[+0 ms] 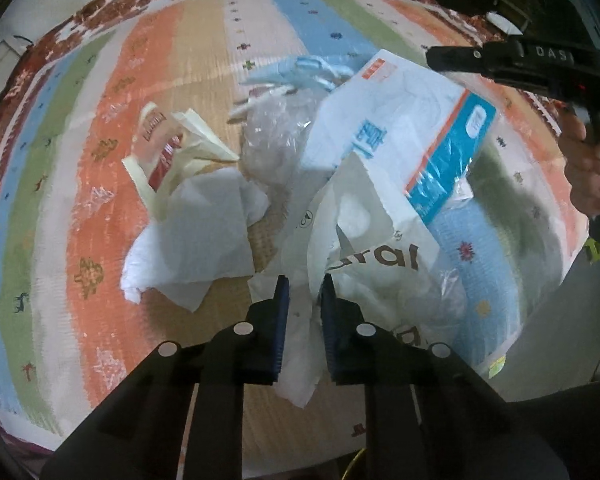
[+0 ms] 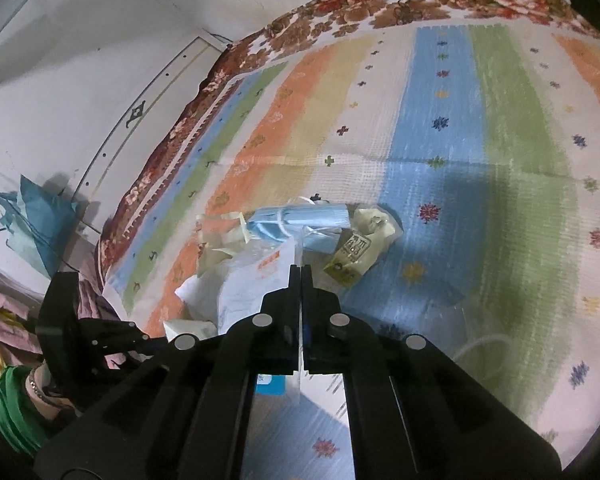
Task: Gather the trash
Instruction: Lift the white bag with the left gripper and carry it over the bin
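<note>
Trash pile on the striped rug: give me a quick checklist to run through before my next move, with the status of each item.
1. Right gripper shut on the blue and white package: ok.
2. White plastic bag between the left gripper pads: ok.
3. Left grip firm enough to lift: cannot tell.
4. Bag mouth open to take the package: cannot tell.
5. Rug free of loose trash: not ok; the crumpled tissue and the blue masks lie there uncollected.
</note>
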Tool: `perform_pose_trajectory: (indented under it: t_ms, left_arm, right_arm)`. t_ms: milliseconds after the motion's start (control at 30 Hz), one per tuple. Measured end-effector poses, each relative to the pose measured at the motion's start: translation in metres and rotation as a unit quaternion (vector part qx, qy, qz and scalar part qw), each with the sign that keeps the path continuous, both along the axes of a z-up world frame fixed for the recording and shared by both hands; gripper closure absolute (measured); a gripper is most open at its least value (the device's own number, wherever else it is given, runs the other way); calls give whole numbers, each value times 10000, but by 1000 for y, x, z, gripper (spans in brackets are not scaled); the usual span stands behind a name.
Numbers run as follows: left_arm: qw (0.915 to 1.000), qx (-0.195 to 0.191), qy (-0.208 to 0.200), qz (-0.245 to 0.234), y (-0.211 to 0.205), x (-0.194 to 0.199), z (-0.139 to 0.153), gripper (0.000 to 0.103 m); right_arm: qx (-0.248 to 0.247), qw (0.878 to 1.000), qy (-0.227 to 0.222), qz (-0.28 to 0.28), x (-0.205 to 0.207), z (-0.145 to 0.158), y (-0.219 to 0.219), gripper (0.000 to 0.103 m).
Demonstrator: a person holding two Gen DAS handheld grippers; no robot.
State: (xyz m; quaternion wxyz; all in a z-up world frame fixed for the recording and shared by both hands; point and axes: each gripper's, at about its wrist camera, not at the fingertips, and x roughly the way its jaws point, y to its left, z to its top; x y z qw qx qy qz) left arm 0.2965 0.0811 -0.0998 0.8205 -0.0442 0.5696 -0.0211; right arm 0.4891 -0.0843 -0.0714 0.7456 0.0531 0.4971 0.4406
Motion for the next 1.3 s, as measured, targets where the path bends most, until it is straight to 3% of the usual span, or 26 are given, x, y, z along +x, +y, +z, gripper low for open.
perform_pose_trajectory:
  t_ms: [267, 633, 1100, 1300]
  left_arm:
    - [9991, -89, -138, 397, 10, -7, 22, 90]
    - [9968, -299, -400, 630, 4, -26, 50, 91]
    - [9876, -867, -853, 989, 1, -61, 87, 91]
    - [9838, -878, -1098, 1113, 0, -82, 101, 91]
  right_arm:
    - [53, 9993, -258, -262, -35, 37, -9, 103]
    - [-183, 9961, -641, -585, -80, 58, -25, 103]
    - [-262, 9840, -1558, -818, -174, 113, -42, 103]
    - [-161, 9798, -1789, -884, -208, 126, -47, 103]
